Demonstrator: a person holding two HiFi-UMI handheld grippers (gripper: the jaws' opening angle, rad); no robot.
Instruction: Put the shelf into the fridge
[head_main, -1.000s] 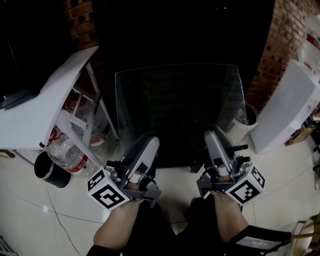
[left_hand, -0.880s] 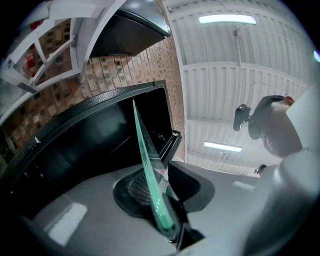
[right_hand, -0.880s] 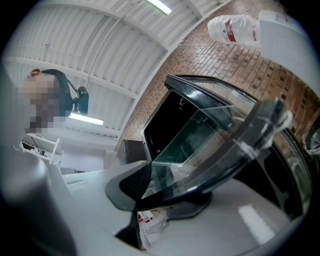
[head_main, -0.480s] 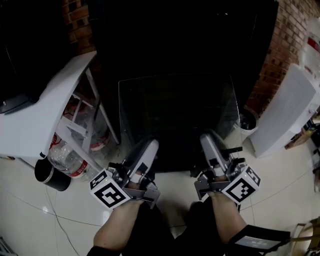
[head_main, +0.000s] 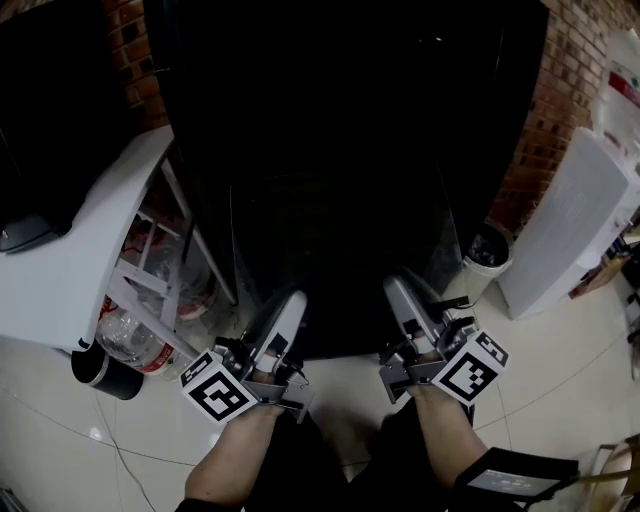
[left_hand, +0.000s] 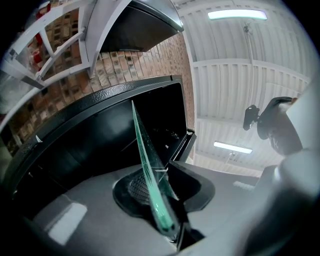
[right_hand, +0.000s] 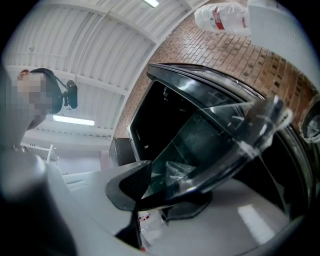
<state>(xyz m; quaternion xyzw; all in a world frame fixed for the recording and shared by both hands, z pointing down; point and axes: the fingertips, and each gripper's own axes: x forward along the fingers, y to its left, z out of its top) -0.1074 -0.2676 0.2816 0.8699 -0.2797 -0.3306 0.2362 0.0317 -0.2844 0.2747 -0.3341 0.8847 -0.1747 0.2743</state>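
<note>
Grippers, head view: left gripper (head_main: 288, 300) and right gripper (head_main: 396, 290) each clamp the near edge of the clear rectangular glass shelf (head_main: 335, 235), one toward each near corner.
Shelf, head view: roughly level; its far part lies in the dark mouth of the tall black fridge (head_main: 350, 90), its near edge over the white tiled floor (head_main: 340, 385).
Side room, head view: the slanted white rack (head_main: 70, 270) stands near the left edge but apart from it; the small dark bin (head_main: 487, 250) is just beside the right edge.
Left gripper view: left gripper (left_hand: 162, 192) has its pads pressed on the green-edged shelf (left_hand: 145, 155), which runs away into the fridge (left_hand: 100, 135).
Right gripper view: right gripper (right_hand: 160, 195) grips the shelf (right_hand: 210, 140) at its clear rim; the fridge (right_hand: 160, 110) opening lies beyond.
Change: a second ago the whole pane showed bright in front of the fridge. Now it lies farther in and darker, and both grippers are farther from the body.
</note>
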